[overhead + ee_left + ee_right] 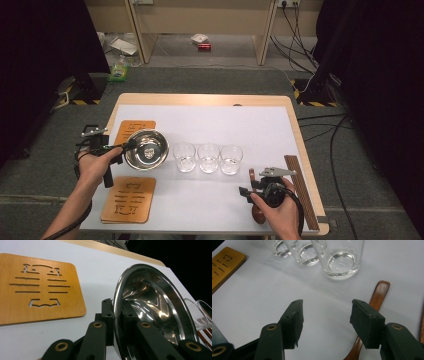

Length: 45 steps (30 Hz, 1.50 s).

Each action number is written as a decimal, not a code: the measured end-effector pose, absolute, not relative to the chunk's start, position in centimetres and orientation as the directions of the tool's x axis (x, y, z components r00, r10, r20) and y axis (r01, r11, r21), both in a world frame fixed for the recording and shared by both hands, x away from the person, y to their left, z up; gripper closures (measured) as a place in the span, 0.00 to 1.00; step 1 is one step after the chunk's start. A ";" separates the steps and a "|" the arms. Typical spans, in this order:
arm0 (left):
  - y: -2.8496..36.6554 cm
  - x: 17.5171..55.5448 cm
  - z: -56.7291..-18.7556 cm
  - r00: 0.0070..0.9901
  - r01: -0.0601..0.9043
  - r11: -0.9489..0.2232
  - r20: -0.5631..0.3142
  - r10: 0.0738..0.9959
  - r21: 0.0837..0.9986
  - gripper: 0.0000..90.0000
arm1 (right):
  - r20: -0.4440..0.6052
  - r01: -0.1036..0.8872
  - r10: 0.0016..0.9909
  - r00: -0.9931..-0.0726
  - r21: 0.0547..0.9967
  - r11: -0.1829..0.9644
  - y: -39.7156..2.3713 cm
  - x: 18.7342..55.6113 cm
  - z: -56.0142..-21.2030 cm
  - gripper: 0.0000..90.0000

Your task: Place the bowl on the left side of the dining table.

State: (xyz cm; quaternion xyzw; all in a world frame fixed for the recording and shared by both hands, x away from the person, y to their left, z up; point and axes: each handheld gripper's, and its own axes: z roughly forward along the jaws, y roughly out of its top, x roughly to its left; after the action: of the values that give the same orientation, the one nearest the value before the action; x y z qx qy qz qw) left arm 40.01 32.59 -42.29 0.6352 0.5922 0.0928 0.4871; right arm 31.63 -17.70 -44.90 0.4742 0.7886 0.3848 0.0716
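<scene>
My right claw sits low at the near right edge of the table, jaws standing wide with nothing between them; a wooden spoon lies under and just past them. Near left, one bamboo trivet lies flat. Further in, my left claw is clamped tight on the near rim of the stainless steel bowl, one jaw inside, one outside. The bowl is at the left-middle of the table, partly over the second bamboo trivet, tilted in the left gripper view. I judge it light and stiff but slick, polished metal, so a thin rim pinch could let it pivot or slip; grip deep on the rim and keep it level. Just right of it stand three clear glasses in a row, fragile, close enough to knock. Wooden chopsticks lie along the right edge.
</scene>
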 end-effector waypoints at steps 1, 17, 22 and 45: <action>32.7 40.1 -42.3 0.278 0.661 0.181 -0.462 0.842 0.728 0.92 | 0.252 0.692 0.803 -0.540 0.676 0.254 -17.7 31.6 -44.9 0.49; 33.7 42.6 -42.6 0.231 0.661 0.215 -0.468 0.853 0.719 0.92 | 0.256 0.694 0.804 -0.537 0.677 0.247 -17.8 31.6 -44.8 0.49; 34.0 43.6 -42.9 0.208 0.665 0.219 -0.459 0.863 0.714 0.92 | 0.260 0.693 0.802 -0.538 0.678 0.245 -17.9 31.6 -44.8 0.49; 36.6 47.9 -44.8 0.064 0.666 0.307 -0.463 0.884 0.679 0.92 | 0.259 0.693 0.804 -0.536 0.678 0.244 -17.9 31.6 -44.6 0.49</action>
State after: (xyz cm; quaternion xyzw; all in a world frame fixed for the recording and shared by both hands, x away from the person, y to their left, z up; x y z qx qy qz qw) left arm 47.88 36.56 -44.78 0.5757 0.6732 0.1217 0.4477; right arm 31.57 -17.91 -44.61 0.4764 0.7854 0.3887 0.0711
